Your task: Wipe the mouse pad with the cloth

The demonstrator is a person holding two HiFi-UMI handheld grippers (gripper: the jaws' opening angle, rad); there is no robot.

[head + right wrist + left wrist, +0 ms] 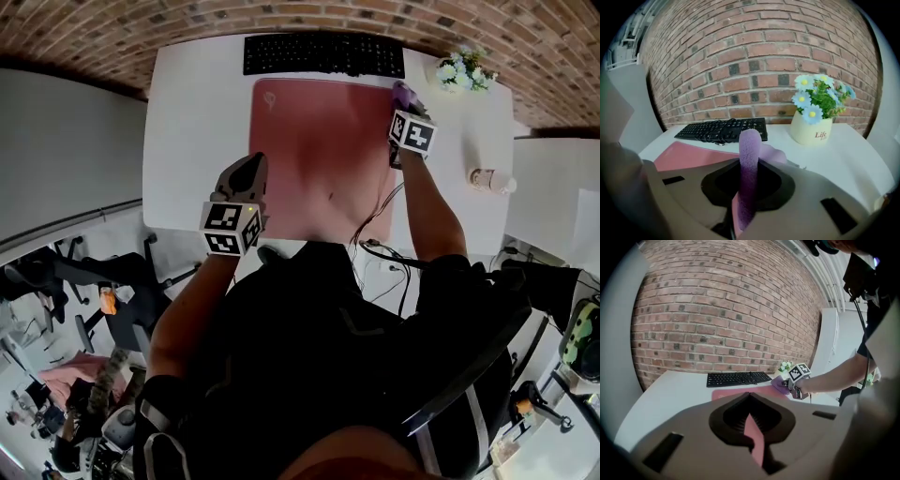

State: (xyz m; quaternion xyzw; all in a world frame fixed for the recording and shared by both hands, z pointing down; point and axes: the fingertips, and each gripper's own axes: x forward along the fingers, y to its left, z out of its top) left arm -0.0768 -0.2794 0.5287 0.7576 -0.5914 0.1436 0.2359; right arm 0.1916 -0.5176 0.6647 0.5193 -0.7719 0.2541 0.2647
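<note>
Pinching a purple cloth point(750, 159) between its 2 jaws, the right gripper point(405, 105) holds it at the far right corner of the pink mouse pad point(319, 150), just near of the black keyboard point(323, 54). 1 fold of cloth stands up between the jaws, and the rest bunches beyond them. The left gripper point(751, 427) sits over the pad's near left edge, its jaws pressed together on nothing. Whether it touches the pad is unclear. The pad lies mid-way across a white desk point(187, 141), with a flower pot point(459, 73) at the far right. Wiping seems to be at a corner stroke. The next move likely calls for pressing the cloth flat and drawing it left and near across the pad, while the left gripper steadies the pad.
</note>
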